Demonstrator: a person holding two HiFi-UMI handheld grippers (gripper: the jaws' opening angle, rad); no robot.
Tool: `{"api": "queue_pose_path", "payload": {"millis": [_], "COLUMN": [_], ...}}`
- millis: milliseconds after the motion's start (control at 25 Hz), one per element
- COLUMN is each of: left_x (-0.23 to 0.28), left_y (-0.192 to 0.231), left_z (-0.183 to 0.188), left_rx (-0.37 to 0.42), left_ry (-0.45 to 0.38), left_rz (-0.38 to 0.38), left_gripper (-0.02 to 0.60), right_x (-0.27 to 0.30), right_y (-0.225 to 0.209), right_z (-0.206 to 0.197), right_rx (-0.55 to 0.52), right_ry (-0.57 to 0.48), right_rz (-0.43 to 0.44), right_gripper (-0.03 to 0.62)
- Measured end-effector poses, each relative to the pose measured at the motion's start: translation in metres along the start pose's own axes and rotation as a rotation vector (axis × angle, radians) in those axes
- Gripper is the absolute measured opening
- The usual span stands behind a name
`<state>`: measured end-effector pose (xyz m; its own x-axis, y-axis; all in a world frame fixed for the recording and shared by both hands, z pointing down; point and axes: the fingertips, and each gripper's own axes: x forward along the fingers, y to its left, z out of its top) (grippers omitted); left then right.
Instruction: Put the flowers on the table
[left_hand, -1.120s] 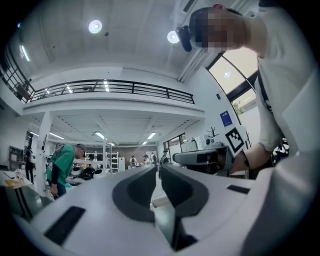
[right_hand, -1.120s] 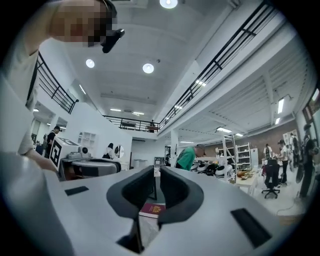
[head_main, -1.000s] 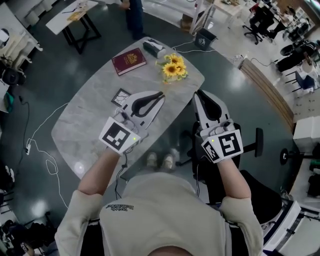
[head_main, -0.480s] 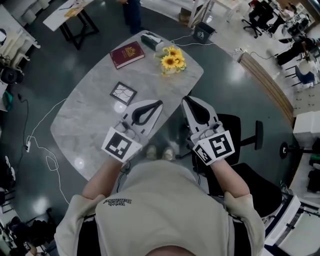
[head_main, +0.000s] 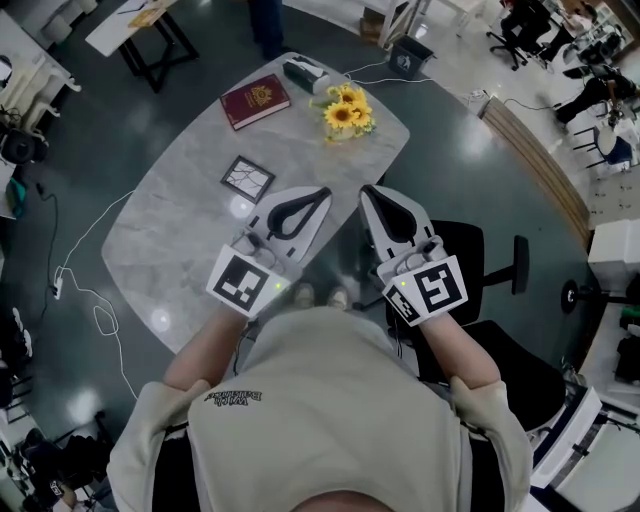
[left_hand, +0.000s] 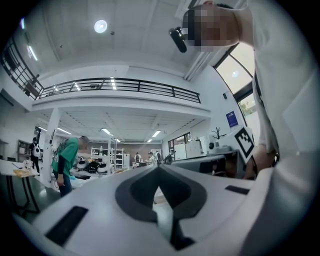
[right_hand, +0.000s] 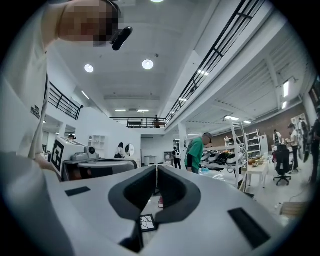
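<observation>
- The tabletop (head_main: 190, 240) is a pale, marble-looking slab with rounded corners, glossy enough to throw back the ceiling lights.
- The flowers (head_main: 345, 108) — yellow sunflower heads with dark centres, bunched among green leaves — stand at its far end, well apart from both tools.
- Near them lie a dark red book (head_main: 256, 100) with gold print and a dark oblong case (head_main: 303, 72). Closer to us lies a dark-edged square tile (head_main: 248, 178) with a cracked pattern.
- The left tool (head_main: 323, 192) and the right tool (head_main: 366, 189) are smooth white shells with dark padded linings. On each the jaws meet at the tips, closed on nothing.
- Against a second ago, the left tool no longer overlaps the square tile, and both pairs of jaws have drawn fully together. The flowers keep their place beside the book.
</observation>
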<state>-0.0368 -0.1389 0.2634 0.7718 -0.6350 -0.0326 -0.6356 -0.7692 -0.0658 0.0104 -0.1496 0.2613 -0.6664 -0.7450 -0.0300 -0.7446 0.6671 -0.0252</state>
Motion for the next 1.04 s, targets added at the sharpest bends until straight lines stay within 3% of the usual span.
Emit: {"api": "queue_pose_path", "payload": {"millis": [1040], "left_x": [0.001], "left_y": [-0.017], "left_z": [-0.005], "left_rx": [-0.020], "left_ry": [0.020], "left_rz": [-0.024], "left_gripper": [0.006], "right_x": [-0.006], "right_y": [0.003], "right_z": [0.000], "right_rx": [-0.015], "right_ry": [0.012], "right_rz": [0.024], "right_gripper": [0.015]}}
